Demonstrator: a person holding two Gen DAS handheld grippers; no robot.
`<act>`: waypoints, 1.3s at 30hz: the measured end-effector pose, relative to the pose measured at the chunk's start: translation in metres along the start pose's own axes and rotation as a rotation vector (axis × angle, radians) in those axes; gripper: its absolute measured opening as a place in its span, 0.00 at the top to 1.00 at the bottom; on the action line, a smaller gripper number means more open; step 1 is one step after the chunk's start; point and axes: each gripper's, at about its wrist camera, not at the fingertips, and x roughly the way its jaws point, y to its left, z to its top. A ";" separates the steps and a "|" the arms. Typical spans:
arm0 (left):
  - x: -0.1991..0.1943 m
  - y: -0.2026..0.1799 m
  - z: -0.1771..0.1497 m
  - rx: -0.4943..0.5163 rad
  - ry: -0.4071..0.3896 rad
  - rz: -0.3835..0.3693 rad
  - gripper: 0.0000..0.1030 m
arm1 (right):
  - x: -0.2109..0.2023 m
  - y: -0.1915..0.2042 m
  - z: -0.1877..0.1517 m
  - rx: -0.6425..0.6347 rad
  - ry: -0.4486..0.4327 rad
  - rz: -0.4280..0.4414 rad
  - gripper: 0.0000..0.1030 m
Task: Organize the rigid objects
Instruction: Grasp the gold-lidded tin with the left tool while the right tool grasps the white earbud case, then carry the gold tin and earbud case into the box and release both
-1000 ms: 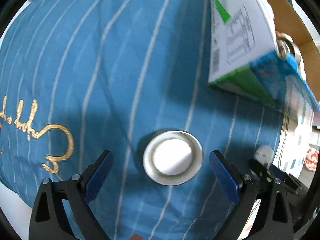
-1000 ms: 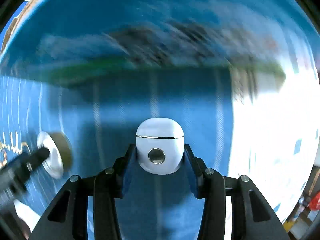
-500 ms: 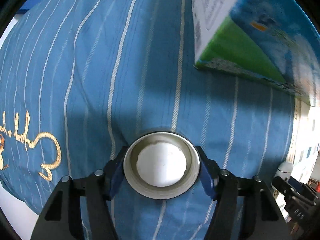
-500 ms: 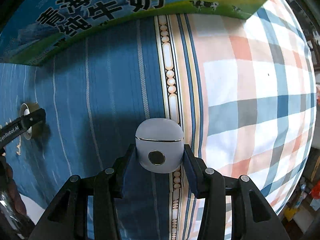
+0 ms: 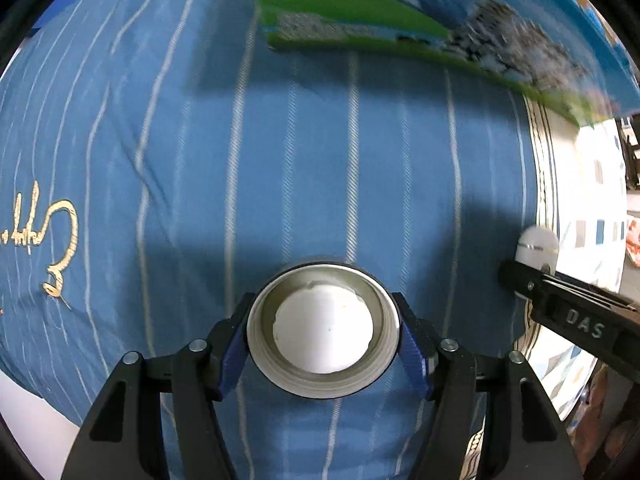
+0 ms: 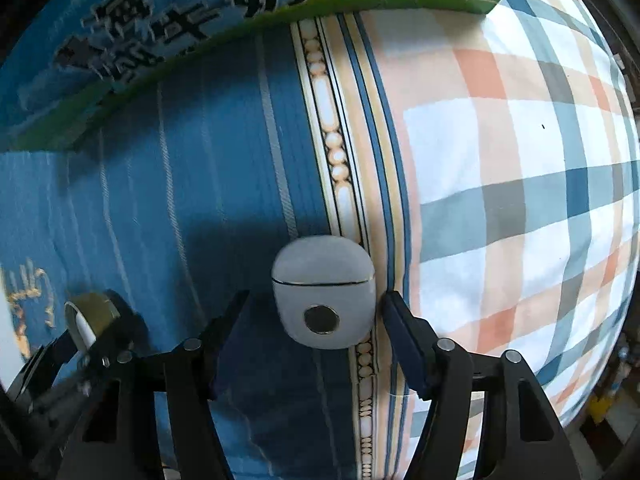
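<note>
My left gripper (image 5: pixel 323 332) is shut on a round white lid (image 5: pixel 323 330) with a grey rim, over the blue striped cloth (image 5: pixel 280 160). The lid and left gripper also show in the right wrist view (image 6: pixel 90 316) at lower left. My right gripper (image 6: pixel 316 320) is open around a white earbud case (image 6: pixel 323 302) that rests on the cloth; its fingers stand apart from the case's sides. The case also shows at the right edge of the left wrist view (image 5: pixel 536 246).
A blue and green milk carton (image 6: pixel 180 20) lies at the top of both views, also in the left wrist view (image 5: pixel 400 12). A plaid cloth (image 6: pixel 520 160) covers the right side. Gold embroidery (image 5: pixel 56 240) marks the blue cloth at left.
My left gripper closed on the lid and holds it. My right gripper, shut on the earbud case before, has opened and the case now sits free between its fingers.
</note>
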 end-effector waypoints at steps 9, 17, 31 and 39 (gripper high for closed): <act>0.018 -0.042 -0.024 0.016 0.014 -0.005 0.39 | 0.011 0.035 -0.022 -0.100 0.001 -0.091 0.54; -0.033 -0.061 -0.018 0.037 -0.049 -0.043 0.39 | -0.025 0.033 -0.046 -0.128 -0.048 -0.022 0.54; -0.187 -0.044 0.018 0.128 -0.341 -0.093 0.39 | -0.172 0.017 -0.041 -0.158 -0.315 0.042 0.54; -0.233 -0.019 0.041 0.145 -0.442 -0.121 0.39 | -0.242 0.009 -0.022 -0.183 -0.386 0.093 0.54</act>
